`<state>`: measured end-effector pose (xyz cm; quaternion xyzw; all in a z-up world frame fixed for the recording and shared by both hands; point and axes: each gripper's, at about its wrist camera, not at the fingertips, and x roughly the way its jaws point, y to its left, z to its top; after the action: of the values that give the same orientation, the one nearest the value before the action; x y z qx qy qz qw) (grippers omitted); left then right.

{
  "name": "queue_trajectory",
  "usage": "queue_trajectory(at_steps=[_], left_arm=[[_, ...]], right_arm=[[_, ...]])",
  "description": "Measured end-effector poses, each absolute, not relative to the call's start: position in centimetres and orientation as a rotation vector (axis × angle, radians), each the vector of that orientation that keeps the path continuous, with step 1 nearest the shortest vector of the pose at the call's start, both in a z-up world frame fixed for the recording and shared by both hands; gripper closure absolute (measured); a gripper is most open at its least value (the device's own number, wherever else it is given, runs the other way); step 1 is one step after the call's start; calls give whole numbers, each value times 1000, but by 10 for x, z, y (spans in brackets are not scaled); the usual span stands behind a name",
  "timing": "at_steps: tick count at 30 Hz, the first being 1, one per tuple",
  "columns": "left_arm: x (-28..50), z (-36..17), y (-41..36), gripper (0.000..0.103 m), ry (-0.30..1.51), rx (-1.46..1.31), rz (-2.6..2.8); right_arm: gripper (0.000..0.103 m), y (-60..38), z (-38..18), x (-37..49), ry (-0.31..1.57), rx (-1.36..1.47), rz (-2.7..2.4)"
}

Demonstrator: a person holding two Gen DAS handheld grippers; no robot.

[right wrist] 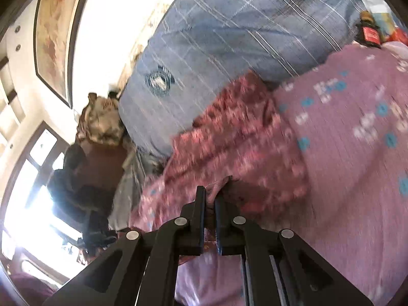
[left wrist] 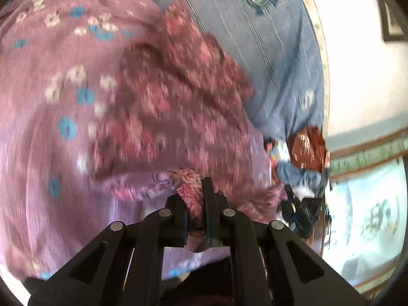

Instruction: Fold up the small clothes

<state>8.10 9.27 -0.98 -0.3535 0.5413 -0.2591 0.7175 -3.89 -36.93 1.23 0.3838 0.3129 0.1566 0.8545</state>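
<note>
A small red floral garment [left wrist: 178, 97] lies crumpled on a mauve sheet [left wrist: 51, 153] with blue and white flowers. My left gripper [left wrist: 195, 196] is shut on a bunched edge of the garment, cloth pinched between its fingers. In the right wrist view the same garment [right wrist: 237, 137] spreads ahead on the mauve sheet [right wrist: 357, 165]. My right gripper [right wrist: 210, 199] is shut on another edge of it, with a fold of cloth between its fingers. Both views are blurred by motion.
A blue checked blanket [left wrist: 267, 51] lies beyond the garment; it also shows in the right wrist view [right wrist: 229, 38]. A pile of other clothes [left wrist: 303, 163] sits at the bed's edge. A beige bundle [right wrist: 102, 122] and dark clothes [right wrist: 76, 178] lie left.
</note>
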Motion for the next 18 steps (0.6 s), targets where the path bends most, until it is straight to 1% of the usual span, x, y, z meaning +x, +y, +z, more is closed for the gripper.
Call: queue_trajectory(at_steps=[7,13,18], left_arm=[[176,-11,97,96,1136,-801,-452],[261,-16,93,97,1112,-823,-379],[328,-20,84,97,1089,-816,-308]], right_arm=[[97,-391,11,47,571,870,293],[97,-404,-7,142,586,906,235],[98,-416,-14,211,559,953,172]])
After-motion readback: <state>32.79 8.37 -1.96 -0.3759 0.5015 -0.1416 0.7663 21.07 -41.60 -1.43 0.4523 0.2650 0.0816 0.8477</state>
